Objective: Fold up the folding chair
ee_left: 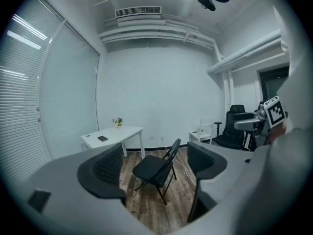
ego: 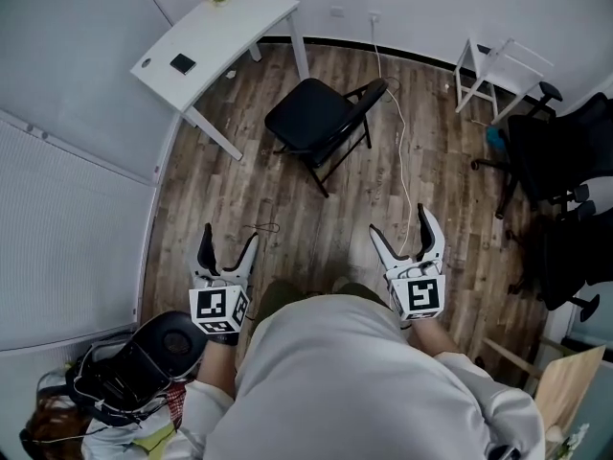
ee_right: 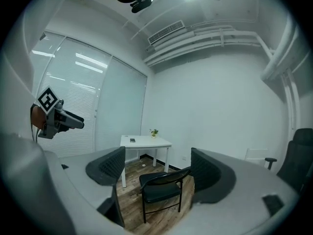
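A black folding chair [ego: 321,121] stands unfolded on the wood floor in the middle of the room, well ahead of both grippers. It shows between the jaws in the left gripper view [ee_left: 155,169] and in the right gripper view [ee_right: 160,186], some way off. My left gripper [ego: 229,241] is held low at the left, jaws wide apart, nothing between them. My right gripper [ego: 405,225] is at the right, also open and empty. Both point toward the chair and touch nothing.
A white desk [ego: 215,39] with a small plant and a dark phone stands at the back left, close to the chair. A white cable [ego: 403,161] runs across the floor. Black office chairs [ego: 560,161] and a white side table [ego: 498,70] stand at the right. A bag [ego: 134,367] lies near my left side.
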`<state>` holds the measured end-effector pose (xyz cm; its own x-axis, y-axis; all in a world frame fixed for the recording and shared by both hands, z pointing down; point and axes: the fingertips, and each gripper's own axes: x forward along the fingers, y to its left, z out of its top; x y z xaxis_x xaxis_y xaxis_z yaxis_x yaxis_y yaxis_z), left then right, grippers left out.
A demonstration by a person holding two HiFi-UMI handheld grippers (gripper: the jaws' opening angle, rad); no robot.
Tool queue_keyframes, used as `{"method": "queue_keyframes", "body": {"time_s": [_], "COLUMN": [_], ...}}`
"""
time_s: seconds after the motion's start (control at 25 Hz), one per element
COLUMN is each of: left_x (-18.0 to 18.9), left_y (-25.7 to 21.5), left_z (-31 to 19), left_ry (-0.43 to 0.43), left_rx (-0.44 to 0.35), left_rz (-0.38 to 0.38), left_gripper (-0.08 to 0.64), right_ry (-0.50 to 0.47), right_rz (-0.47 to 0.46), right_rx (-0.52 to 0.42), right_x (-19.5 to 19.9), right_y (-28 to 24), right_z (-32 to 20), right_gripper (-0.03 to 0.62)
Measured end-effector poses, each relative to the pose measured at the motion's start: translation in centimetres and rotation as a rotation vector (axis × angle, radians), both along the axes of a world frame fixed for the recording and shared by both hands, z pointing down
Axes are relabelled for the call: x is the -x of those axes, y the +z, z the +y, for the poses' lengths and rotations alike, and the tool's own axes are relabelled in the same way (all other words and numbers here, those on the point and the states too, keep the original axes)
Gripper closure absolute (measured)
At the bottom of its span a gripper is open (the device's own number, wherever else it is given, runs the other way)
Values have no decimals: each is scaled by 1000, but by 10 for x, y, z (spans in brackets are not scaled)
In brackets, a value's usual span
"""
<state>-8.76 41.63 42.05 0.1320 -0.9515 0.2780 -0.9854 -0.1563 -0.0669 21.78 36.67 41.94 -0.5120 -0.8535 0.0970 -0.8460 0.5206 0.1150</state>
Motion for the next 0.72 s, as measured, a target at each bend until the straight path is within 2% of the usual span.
{"method": "queue_keyframes", "body": {"time_s": [0.32,0.48,0.72], "left_x": [-1,0,24], "left_y": [5,15,51], "left_z": [-38,-83,-179], "left_ry": [16,74,210], "left_rx": [13,17,33], "left_rz": [-17,-9,28], "left_gripper": [144,144,144], "right_ry": [12,42,158], "right_rz": [-6,3,45], "right_rx": [-18,-9,-4], "right_x": [-9,0,28], "right_y": [0,4,22], "right_z": [-33,-54,-107], "right_gripper": [186,187,187]}}
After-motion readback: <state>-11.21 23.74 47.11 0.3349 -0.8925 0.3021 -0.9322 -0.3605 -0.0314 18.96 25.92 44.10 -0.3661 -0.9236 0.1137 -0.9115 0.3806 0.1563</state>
